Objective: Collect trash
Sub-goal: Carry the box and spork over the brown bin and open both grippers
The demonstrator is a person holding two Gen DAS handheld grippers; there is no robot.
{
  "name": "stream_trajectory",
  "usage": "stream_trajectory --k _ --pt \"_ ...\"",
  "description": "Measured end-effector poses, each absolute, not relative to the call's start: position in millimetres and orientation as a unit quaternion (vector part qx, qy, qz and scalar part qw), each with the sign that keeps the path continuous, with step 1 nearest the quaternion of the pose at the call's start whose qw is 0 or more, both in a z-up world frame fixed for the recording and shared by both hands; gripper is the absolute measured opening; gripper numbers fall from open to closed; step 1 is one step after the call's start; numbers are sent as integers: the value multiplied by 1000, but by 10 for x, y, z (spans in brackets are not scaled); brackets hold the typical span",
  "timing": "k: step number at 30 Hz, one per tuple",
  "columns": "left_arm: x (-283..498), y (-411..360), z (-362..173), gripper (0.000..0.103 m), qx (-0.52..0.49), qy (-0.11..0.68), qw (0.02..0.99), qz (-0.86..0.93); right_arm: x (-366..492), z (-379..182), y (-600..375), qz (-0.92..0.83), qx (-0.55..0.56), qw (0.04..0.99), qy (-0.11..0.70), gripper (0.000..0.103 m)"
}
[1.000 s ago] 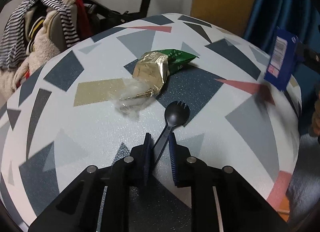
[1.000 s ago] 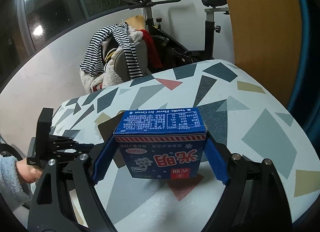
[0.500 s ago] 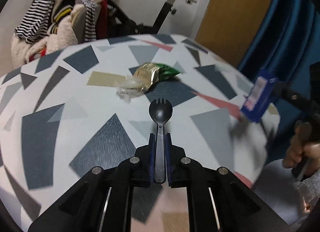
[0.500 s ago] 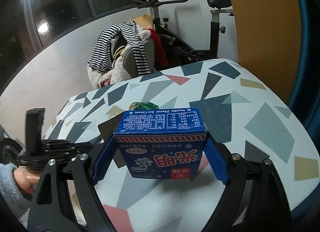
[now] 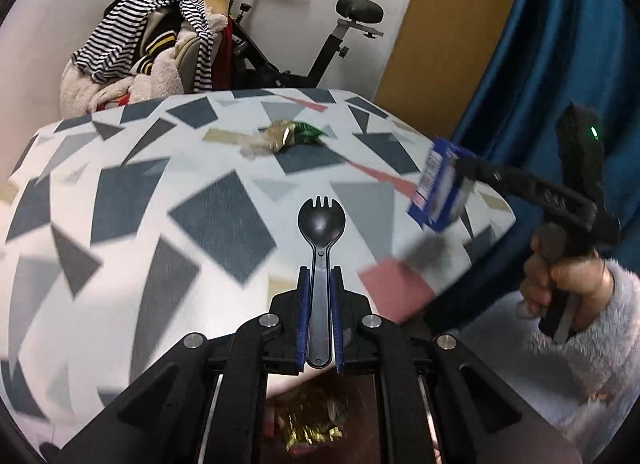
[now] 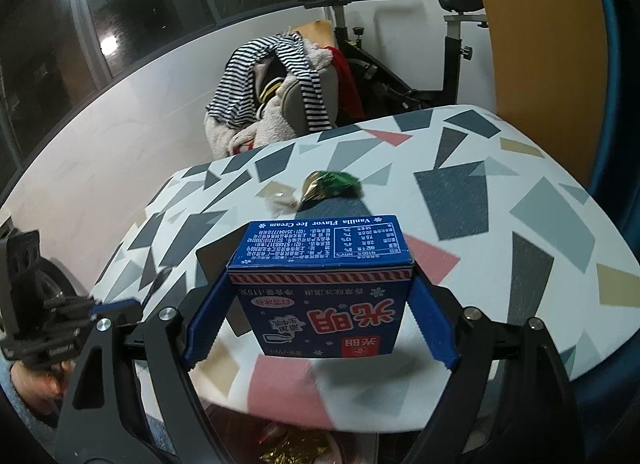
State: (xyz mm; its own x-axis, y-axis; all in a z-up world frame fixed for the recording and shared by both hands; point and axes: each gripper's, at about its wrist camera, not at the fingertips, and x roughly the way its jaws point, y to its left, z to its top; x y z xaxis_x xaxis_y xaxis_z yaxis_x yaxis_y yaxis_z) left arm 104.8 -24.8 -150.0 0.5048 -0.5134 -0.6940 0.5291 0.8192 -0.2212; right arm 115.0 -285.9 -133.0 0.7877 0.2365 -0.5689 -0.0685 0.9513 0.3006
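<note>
My left gripper is shut on a black plastic spork, held above the near edge of the patterned table. My right gripper is shut on a blue ice cream carton, held above the table's near edge; the carton also shows in the left wrist view. A green and gold snack wrapper and a crumpled clear plastic scrap lie mid-table; the wrapper also shows in the right wrist view. Below both grippers, a bin holds gold foil trash.
A chair piled with striped and fleece clothes and an exercise bike stand behind the table. A blue curtain hangs at the right beside a wooden panel.
Both grippers have pulled back from the table centre toward its near edge and risen, carrying the spork and the carton. The bin's trash has come into view below them.
</note>
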Motion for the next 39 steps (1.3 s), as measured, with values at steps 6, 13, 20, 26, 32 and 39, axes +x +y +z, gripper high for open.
stream_trajectory --k 6,13,20,26,32,39 --pt "542 -157 -1691 10 -4 413 861 -296 947 -1350 -2686 97 122 935 318 82" --pt "225 -95 -1904 10 -9 435 851 -292 773 -1356 -2542 107 119 933 324 82" --pt "120 -63 -1950 10 -10 442 847 -296 689 -1339 -2500 108 117 932 325 82" --pt "129 -46 -1885 32 -26 432 848 -305 662 -1333 -2502 110 112 932 326 82" --pt "129 82 -1695 49 -14 395 878 -270 611 -1346 -2446 113 105 929 337 82" --pt "228 317 -1471 67 -17 365 903 -224 554 -1395 -2315 130 91 925 345 82"
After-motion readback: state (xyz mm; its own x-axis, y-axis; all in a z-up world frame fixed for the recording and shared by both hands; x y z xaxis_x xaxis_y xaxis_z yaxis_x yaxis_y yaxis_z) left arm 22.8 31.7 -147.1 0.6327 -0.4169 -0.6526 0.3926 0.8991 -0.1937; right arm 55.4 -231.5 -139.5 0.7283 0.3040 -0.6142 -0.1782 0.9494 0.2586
